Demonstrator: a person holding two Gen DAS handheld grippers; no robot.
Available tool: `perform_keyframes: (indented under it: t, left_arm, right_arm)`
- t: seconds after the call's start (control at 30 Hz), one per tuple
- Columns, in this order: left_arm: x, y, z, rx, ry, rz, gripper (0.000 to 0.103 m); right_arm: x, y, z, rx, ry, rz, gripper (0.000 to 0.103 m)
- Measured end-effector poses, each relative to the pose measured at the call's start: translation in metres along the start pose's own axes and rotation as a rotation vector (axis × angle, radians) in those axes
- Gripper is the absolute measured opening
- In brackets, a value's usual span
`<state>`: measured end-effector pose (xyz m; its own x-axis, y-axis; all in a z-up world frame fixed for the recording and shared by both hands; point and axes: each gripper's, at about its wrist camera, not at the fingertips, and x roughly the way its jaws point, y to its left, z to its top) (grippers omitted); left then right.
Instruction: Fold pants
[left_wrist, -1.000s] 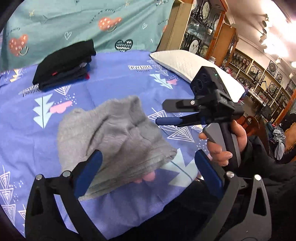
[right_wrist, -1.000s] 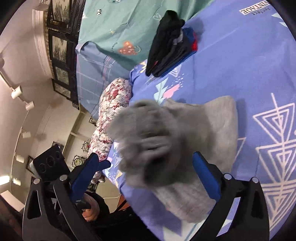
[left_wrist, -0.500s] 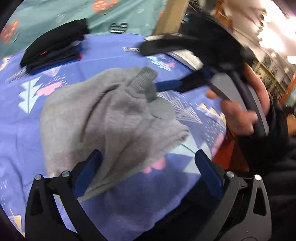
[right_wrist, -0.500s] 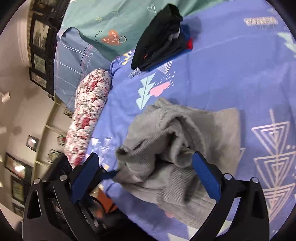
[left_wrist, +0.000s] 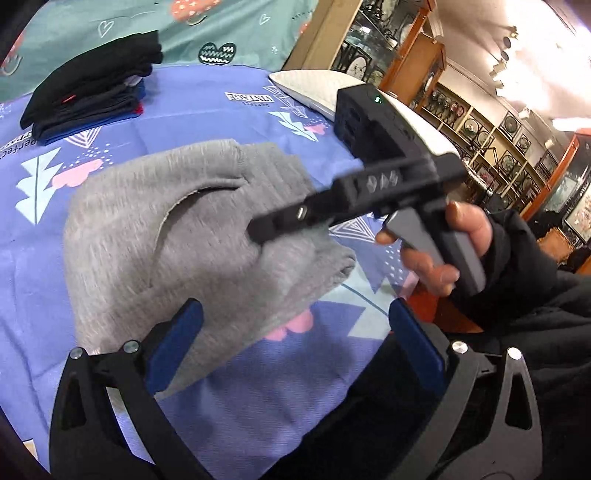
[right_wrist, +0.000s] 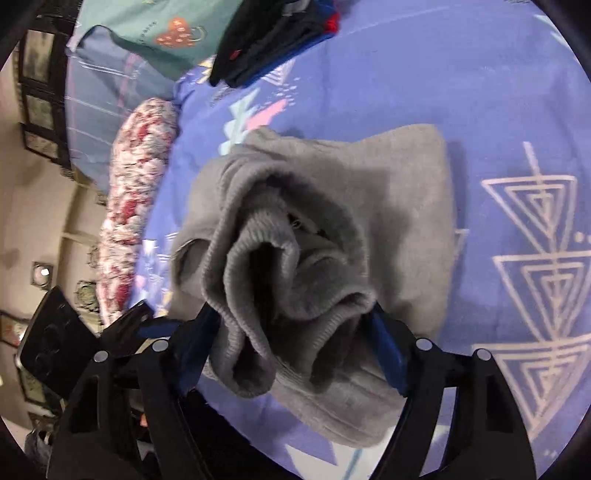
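Observation:
The grey pants (left_wrist: 177, 229) lie roughly folded on the purple patterned bedsheet (left_wrist: 207, 110). In the right wrist view a bunched, ribbed part of the grey pants (right_wrist: 280, 280) fills the gap of my right gripper (right_wrist: 291, 343). Its jaws are closing and both blue pads (right_wrist: 386, 350) touch the fabric. Seen from the left wrist, the right gripper (left_wrist: 258, 232) digs into the middle of the pile, held by a hand (left_wrist: 443, 254). My left gripper (left_wrist: 295, 350) is open at the near edge of the pants, its left pad (left_wrist: 177, 343) over the hem, gripping nothing.
A stack of folded dark clothes (left_wrist: 88, 92) sits at the far side of the bed, below a teal blanket (left_wrist: 110, 22). A white pillow (left_wrist: 317, 88) lies at the right and a floral pillow (right_wrist: 140, 192) along the left edge. Display shelves (left_wrist: 480, 125) stand beyond the bed.
The right gripper has come down onto the pants and narrowed its jaws around a bunch of fabric. The left gripper has sunk a little toward the near hem.

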<state>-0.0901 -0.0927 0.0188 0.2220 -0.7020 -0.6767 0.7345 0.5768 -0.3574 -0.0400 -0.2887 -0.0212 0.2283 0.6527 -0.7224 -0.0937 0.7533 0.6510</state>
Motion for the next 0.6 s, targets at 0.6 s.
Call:
perform_keyframes:
  t: [0.6]
  left_arm:
    - [0.017, 0.02, -0.002, -0.077, 0.028, -0.163, 0.101]
  right_arm:
    - [-0.042, -0.058, -0.023, 0.112, -0.127, -0.064, 0.047]
